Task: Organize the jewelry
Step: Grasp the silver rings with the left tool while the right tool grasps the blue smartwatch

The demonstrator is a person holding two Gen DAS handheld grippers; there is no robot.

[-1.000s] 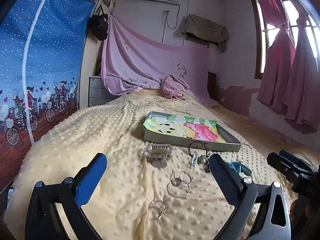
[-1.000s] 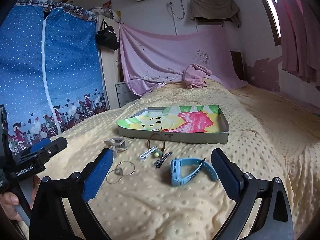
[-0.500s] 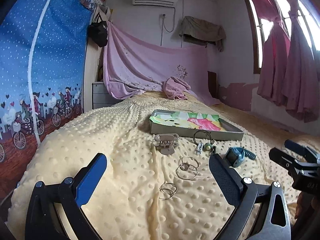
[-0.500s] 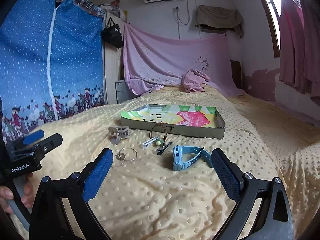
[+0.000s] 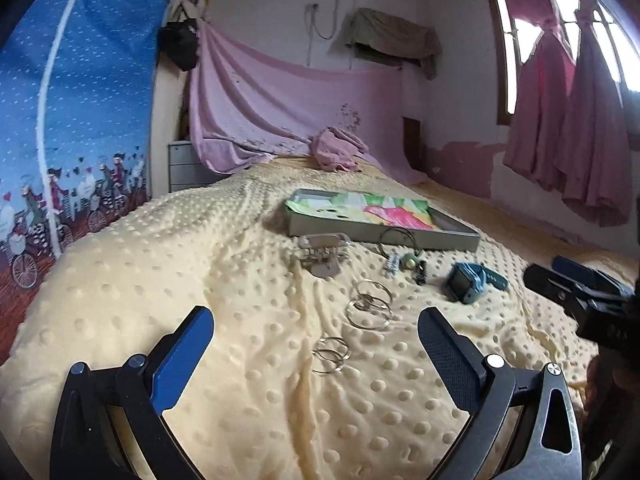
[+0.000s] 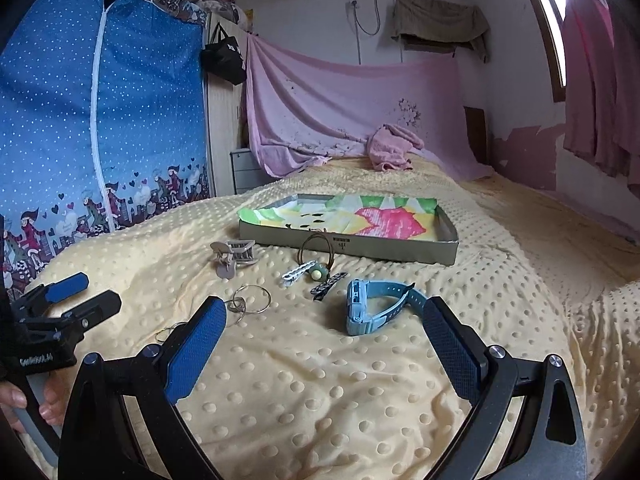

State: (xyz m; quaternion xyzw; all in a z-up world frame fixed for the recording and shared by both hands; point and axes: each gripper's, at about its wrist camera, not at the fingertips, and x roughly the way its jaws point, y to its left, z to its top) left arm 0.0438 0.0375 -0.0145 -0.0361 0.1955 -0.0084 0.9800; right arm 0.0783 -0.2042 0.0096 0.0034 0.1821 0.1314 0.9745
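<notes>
The jewelry lies loose on the yellow dotted bedspread (image 5: 200,280), in front of the shallow tray (image 6: 448,246) at the middle of both frames; nothing is in the tray yet. The thin hoop rings (image 5: 330,354) and the larger hoops (image 5: 369,308) look light, stiff and slippery, best pinched across the wire rather than flat. The blue watch (image 6: 370,310), centre of the right view, looks heavier, with a bendy strap; its blocky case seems the surest hold. The hair claw (image 6: 234,256) and small clips (image 6: 298,273) lie upper centre. The left gripper (image 5: 316,336) hovers low over the small rings, jaws wide apart and empty. The right gripper (image 6: 324,326) points at the watch, jaws likewise spread, holding nothing
</notes>
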